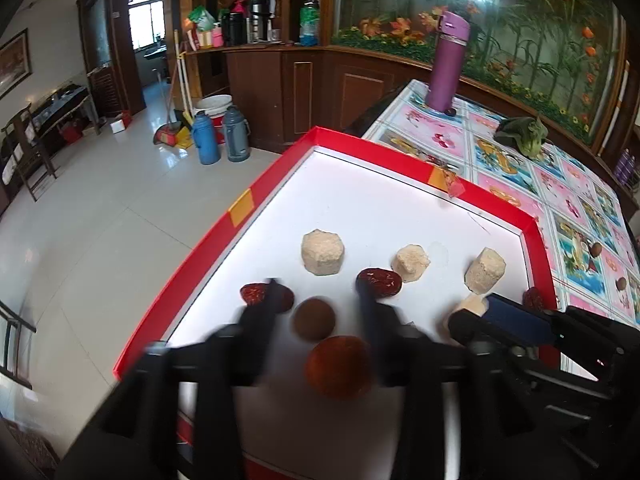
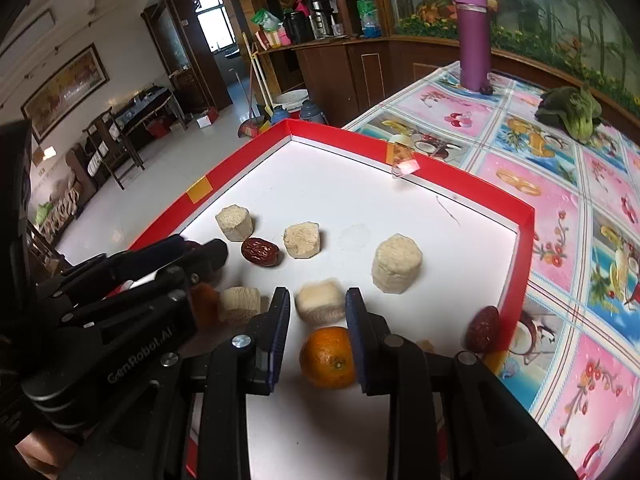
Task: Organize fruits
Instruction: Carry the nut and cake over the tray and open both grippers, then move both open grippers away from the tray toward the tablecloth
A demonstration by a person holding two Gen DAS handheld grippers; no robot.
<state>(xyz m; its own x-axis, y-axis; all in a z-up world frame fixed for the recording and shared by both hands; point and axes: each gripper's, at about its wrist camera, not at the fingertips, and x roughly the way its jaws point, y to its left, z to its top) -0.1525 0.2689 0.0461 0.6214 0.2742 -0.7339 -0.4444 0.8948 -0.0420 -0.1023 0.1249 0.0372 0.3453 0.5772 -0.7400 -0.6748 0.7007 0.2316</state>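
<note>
Red-rimmed tray [image 2: 520,216] on a flowered cloth [image 2: 560,184], white floor dotted with fruit and pale cakes. Right gripper [image 2: 318,306] spread wide, nothing clamped, fingers straddling a soft cake [image 2: 320,302] with an orange [image 2: 327,358] lying just behind it, close by the right finger [image 2: 356,316]. Left gripper [image 1: 318,294] also released, blurred in its own view, low over a brown ball [image 1: 314,319] and an orange-red fruit [image 1: 339,366]. One date [image 1: 379,282] beside its right fingertip, another [image 1: 260,294] behind its left. Third date [image 2: 482,328] propped against the tray's right wall. Big cake [image 2: 396,264] standing alone further right. Purple flask [image 2: 474,36] upright at the table's far end, greens [image 2: 572,114] well apart from the tray.
</note>
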